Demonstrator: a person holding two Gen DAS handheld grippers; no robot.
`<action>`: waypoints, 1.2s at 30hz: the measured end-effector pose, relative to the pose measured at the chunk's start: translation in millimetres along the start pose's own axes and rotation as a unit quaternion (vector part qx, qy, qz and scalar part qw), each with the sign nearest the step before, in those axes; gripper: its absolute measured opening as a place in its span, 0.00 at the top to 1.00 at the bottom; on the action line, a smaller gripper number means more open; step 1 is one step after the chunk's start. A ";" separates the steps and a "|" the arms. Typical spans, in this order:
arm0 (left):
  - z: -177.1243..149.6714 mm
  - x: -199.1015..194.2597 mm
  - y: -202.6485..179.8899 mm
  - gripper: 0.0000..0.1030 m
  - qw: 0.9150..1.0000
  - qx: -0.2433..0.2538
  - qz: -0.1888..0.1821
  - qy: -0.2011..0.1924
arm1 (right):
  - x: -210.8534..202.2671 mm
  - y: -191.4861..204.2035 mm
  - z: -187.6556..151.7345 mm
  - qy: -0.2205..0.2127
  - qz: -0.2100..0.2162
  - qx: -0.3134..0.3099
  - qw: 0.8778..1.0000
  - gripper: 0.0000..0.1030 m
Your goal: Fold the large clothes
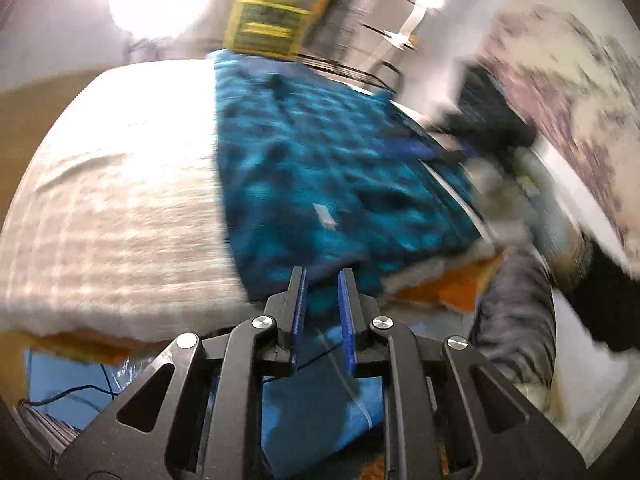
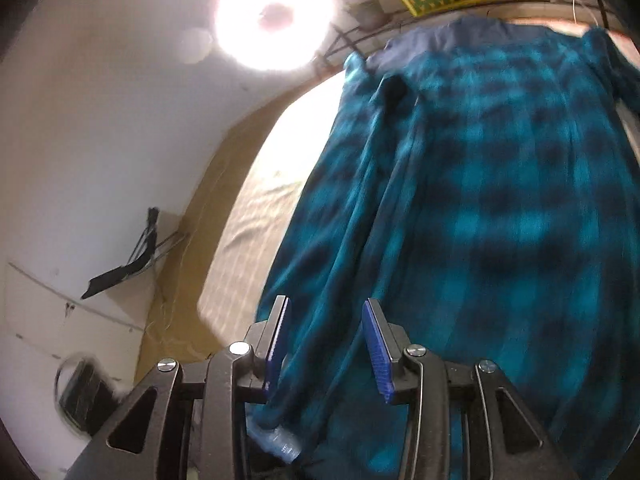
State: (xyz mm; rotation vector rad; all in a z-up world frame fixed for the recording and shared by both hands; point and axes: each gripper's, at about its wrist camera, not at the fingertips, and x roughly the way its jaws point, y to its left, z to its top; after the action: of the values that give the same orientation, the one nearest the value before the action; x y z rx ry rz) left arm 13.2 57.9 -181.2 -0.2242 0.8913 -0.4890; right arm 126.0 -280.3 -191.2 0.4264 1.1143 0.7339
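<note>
A large teal-and-black plaid shirt (image 1: 320, 160) lies spread on a bed with a white cover (image 1: 120, 200). My left gripper (image 1: 323, 276) hovers at the shirt's near edge, its blue pads apart with nothing clamped between them. In the right wrist view the same shirt (image 2: 480, 208) fills the right side, lying on the bed (image 2: 256, 208). My right gripper (image 2: 326, 312) is open, its pads wide apart just above the shirt's near folds. Both views are blurred by motion.
A person in dark and patterned clothes (image 1: 520, 140) stands at the bed's right side. A yellow-green poster (image 1: 264, 26) hangs on the far wall. A bright ring lamp (image 2: 276, 16) glares above. A clear plastic bottle (image 2: 280, 442) lies under the right gripper.
</note>
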 end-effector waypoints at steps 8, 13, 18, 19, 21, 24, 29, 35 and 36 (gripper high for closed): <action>1.6 39.0 33.7 0.86 0.999 -0.034 0.015 0.021 | 44.8 19.3 -56.6 0.056 -0.013 -0.009 0.998 0.45; 5.4 51.3 25.3 0.86 0.999 -0.016 0.019 0.025 | 77.7 30.8 -68.1 0.087 -0.081 -0.048 0.992 0.91; 12.1 56.9 11.4 0.86 0.999 0.012 0.029 0.011 | 55.2 28.8 -75.0 0.051 -0.074 -0.041 0.995 0.97; 11.4 63.4 10.8 0.86 0.999 0.015 0.031 0.017 | 57.9 23.9 -76.9 0.054 -0.073 -0.031 0.995 0.97; 7.1 80.2 10.6 0.86 0.998 0.019 0.039 0.035 | 70.4 14.5 -81.8 0.061 -0.087 -0.026 0.994 0.97; 0.0 94.0 8.4 0.86 0.997 0.036 0.058 0.047 | 71.0 15.4 -86.6 0.052 -0.095 -0.037 0.993 0.97; 0.3 94.9 2.0 0.86 0.995 0.055 0.074 0.049 | 54.6 24.1 -87.0 0.028 -0.080 -0.044 0.995 0.71; 4.4 72.1 -25.8 0.86 0.995 0.074 0.064 0.023 | -2.4 18.9 -86.4 -0.063 -0.104 -0.047 0.991 0.54; 5.4 69.9 -33.3 0.86 0.995 0.080 0.061 0.019 | -13.3 14.7 -87.3 -0.077 -0.111 -0.045 0.990 0.52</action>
State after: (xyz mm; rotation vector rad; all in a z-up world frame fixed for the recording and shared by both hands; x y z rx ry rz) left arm 44.0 -5.8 -213.2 -0.0141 0.8917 -0.4505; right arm 38.1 -283.6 -207.7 0.2724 0.9619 0.5431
